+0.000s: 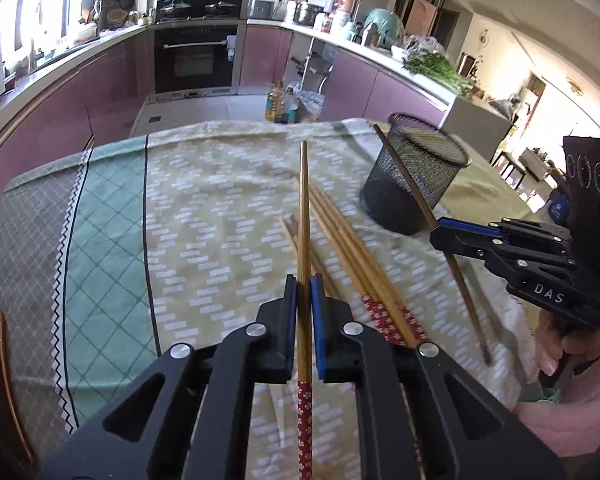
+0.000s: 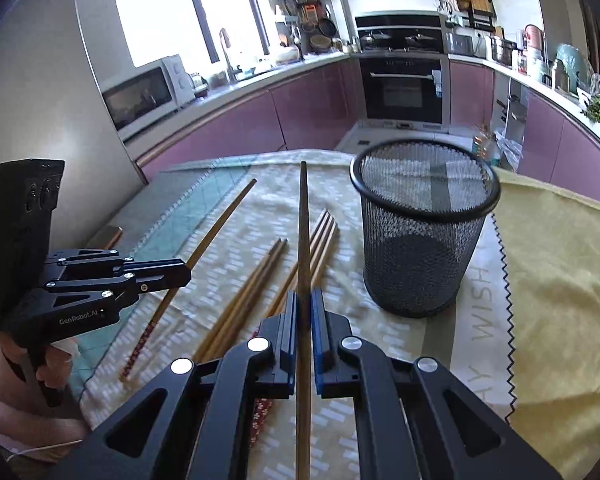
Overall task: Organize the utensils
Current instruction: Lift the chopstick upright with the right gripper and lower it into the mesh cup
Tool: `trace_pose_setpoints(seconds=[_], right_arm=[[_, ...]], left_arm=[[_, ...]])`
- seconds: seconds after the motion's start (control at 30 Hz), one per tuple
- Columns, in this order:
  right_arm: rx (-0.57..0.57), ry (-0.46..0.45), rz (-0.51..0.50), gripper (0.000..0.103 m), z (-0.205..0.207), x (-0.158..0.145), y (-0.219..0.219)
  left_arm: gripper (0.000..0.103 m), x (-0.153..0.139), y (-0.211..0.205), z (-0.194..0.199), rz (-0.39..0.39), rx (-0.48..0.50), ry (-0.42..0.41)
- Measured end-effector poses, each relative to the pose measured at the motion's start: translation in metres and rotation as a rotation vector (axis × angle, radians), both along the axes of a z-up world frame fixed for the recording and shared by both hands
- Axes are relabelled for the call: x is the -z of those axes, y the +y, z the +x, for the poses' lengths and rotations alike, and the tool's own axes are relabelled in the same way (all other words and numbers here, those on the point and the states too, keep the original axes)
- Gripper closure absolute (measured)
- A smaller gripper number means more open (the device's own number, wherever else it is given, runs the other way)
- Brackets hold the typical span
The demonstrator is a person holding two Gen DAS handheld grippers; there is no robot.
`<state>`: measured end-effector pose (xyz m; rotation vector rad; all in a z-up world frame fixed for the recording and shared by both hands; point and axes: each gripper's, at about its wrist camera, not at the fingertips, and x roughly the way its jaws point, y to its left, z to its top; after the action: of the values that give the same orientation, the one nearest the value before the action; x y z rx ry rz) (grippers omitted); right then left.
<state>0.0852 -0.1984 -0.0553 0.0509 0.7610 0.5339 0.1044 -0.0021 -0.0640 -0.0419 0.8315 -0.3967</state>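
Note:
My left gripper (image 1: 304,288) is shut on a wooden chopstick (image 1: 305,216) with a red flowered end, held above the table and pointing away. My right gripper (image 2: 304,304) is shut on a darker chopstick (image 2: 303,224), also raised. Each gripper shows in the other's view: the right one (image 1: 436,236) with its chopstick (image 1: 408,176) in front of the cup, the left one (image 2: 186,274) with its chopstick (image 2: 220,224). Several more chopsticks (image 1: 352,256) lie loose on the cloth, also seen in the right wrist view (image 2: 256,276). A black mesh cup (image 2: 424,224) stands upright and empty at the right (image 1: 416,176).
The table wears a patterned cloth (image 1: 204,208) with a yellow cloth (image 2: 560,280) to the right of the cup. Purple kitchen cabinets (image 1: 100,92) and an oven (image 1: 196,56) lie beyond the far edge. Bottles (image 1: 280,104) stand on the floor.

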Motion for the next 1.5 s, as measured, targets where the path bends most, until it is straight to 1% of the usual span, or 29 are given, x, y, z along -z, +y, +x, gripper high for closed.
trace_pose_setpoints(seconds=[0.2,0.5,0.77,0.97,1.1,1.23,1.3,1.4,1.5], right_arm=[[-0.001,-0.085,0.040,0.097,-0.011,-0.025,-0.011],[0.022,-0.199,0.089,0.097,-0.011,-0.059,-0.033],[0.026,-0.276,0.110,0.097,0.000,-0.086,-0.045],[0.025,-0.332,0.122,0.097,0.005,-0.108,-0.057],[0.058,-0.371,0.127,0.097,0.011,-0.123,-0.068],[0.094,-0.391,0.128,0.097,0.021,-0.127,-0.077],[0.107,-0.387,0.115,0.097,0.028,-0.124,-0.078],[0.113,-0.361,0.084,0.097,0.039,-0.116,-0.077],[0.100,-0.303,0.058,0.097,0.051,-0.102,-0.075]], left_arm=[[0.095,-0.032,0.000,-0.010,-0.063,0.040,-0.047],[0.095,-0.080,0.001,-0.015,-0.161,0.073,-0.138],[0.095,-0.112,-0.012,0.007,-0.228,0.094,-0.220],[0.095,-0.137,-0.028,0.029,-0.253,0.105,-0.262],[0.095,-0.150,-0.042,0.041,-0.264,0.110,-0.290],[0.096,-0.155,-0.057,0.055,-0.266,0.116,-0.299],[0.095,-0.153,-0.066,0.062,-0.262,0.119,-0.292],[0.095,-0.141,-0.079,0.072,-0.238,0.124,-0.267],[0.095,-0.123,-0.091,0.083,-0.205,0.145,-0.220]])
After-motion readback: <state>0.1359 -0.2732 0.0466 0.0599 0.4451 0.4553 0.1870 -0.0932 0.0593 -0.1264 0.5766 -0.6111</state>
